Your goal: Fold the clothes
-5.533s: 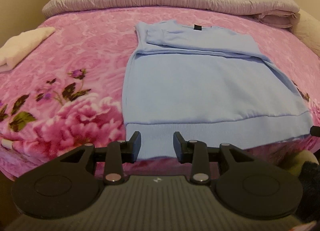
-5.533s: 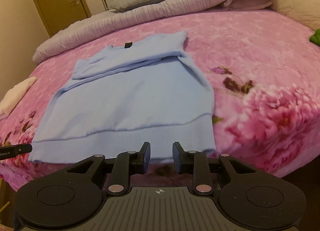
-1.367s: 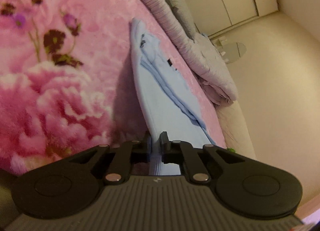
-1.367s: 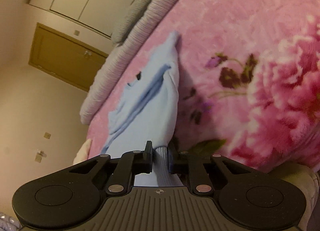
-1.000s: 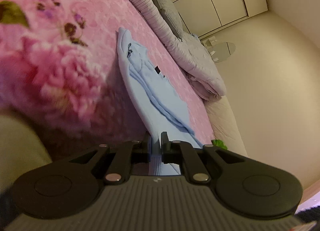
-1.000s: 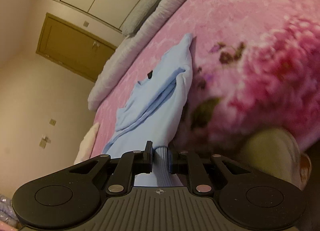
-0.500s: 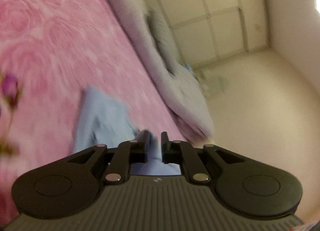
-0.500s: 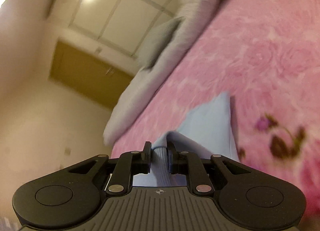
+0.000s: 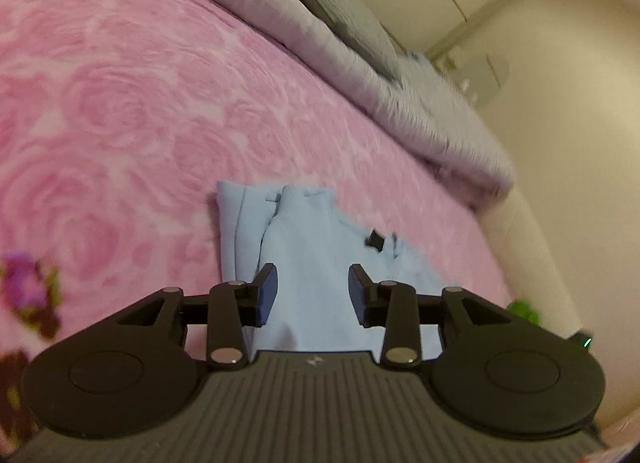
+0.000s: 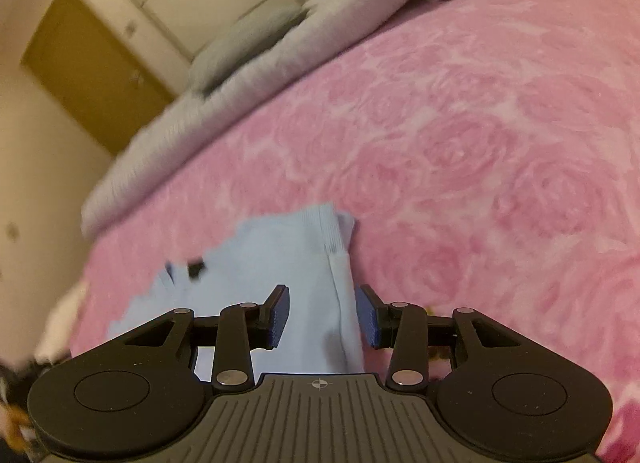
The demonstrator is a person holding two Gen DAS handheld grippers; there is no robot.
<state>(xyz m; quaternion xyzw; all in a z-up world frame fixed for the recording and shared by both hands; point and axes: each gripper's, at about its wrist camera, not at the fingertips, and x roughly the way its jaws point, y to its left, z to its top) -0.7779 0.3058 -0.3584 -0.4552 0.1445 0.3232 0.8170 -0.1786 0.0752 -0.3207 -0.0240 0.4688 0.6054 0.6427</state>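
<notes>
Both grippers' jaws stood released over the folded sweater.
Left gripper (image 9: 312, 293), right gripper (image 10: 322, 315); soft blue sweater (image 9: 316, 247) on plush pink bed (image 9: 120, 111), near edge hidden.

Warm, dim indoor light tints both wrist views yellowish. Motion blur smears the grey quilt (image 9: 420, 103) and pillow (image 10: 244, 47) at the bed's head, while fisheye bending curves the pink blanket (image 10: 500, 143) and darkens the corners. Shadows stay soft, without glare.

Two black grippers

The left gripper (image 9: 313, 295) and right gripper (image 10: 323, 319) are showing blue pads, silver screws and ridged grey bodies.
</notes>
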